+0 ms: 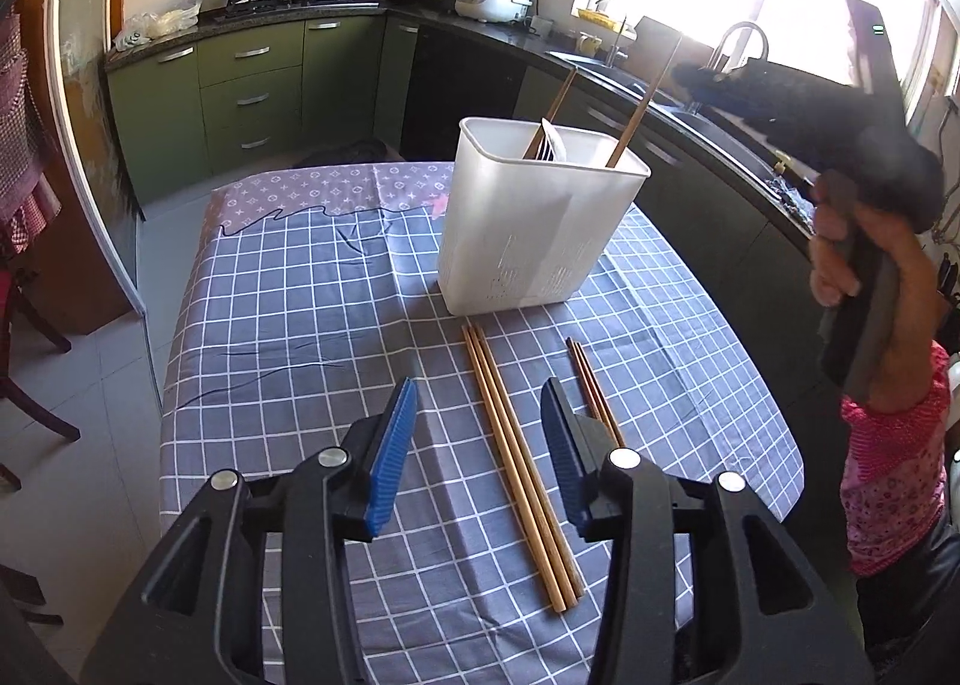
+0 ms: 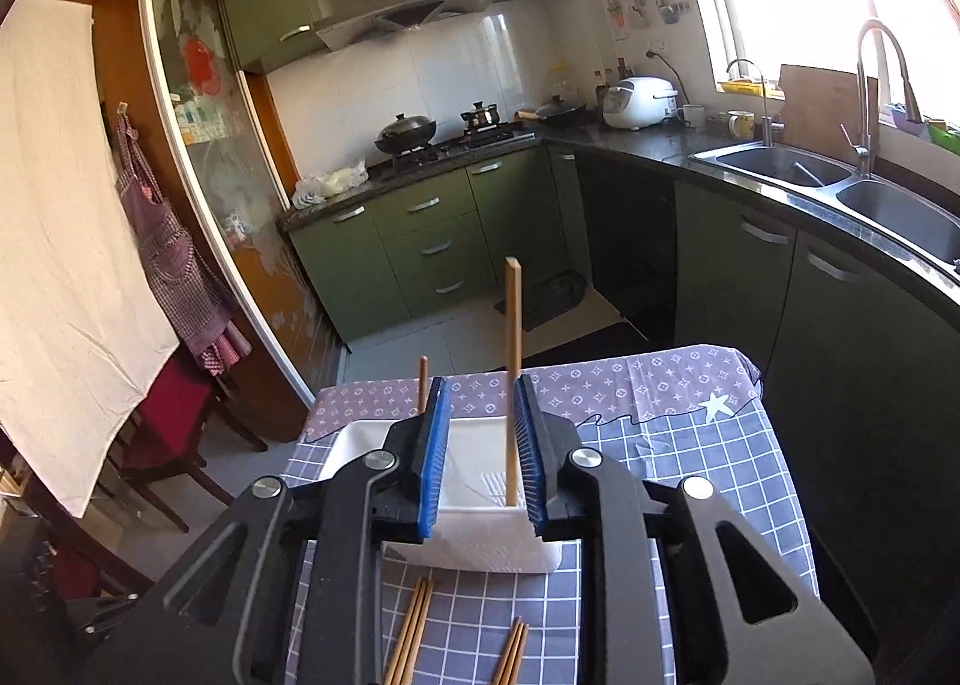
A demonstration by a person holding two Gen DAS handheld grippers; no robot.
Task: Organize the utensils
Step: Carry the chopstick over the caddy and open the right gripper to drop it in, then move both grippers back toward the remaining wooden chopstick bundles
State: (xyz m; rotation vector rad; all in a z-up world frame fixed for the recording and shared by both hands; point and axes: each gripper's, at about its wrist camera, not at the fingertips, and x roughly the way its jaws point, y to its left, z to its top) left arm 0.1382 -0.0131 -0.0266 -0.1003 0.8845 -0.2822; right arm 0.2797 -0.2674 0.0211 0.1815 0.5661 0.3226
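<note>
A person is sorting chopsticks into a white plastic holder (image 1: 540,217) standing upright on a checked tablecloth (image 1: 288,313) in a home kitchen. The right gripper (image 2: 483,451) is hovering directly above the holder with its fingers spread apart, and a light wooden chopstick (image 2: 513,379) is standing between them, its lower end already inside the bin. It appears to be touching the right pad or lying just beside it, but the fingers are too far apart to be clamping it, so the stick is probably resting on the holder's floor and wall by itself. A darker chopstick (image 2: 423,382) is leaning in the other compartment, near a white item whose kind cannot be made out.

The left gripper (image 1: 477,445) is waiting low over the table, fingers wide open and holding nothing. A light pair of chopsticks (image 1: 519,469) is lying flat on the cloth, running between those open fingers, likely lined up for the next pick. A darker pair (image 1: 591,391) is lying just to the right, partly hidden behind the right finger. Both pairs are sitting in front of the holder, well within reach, so roughly half the job seems to remain.
</note>
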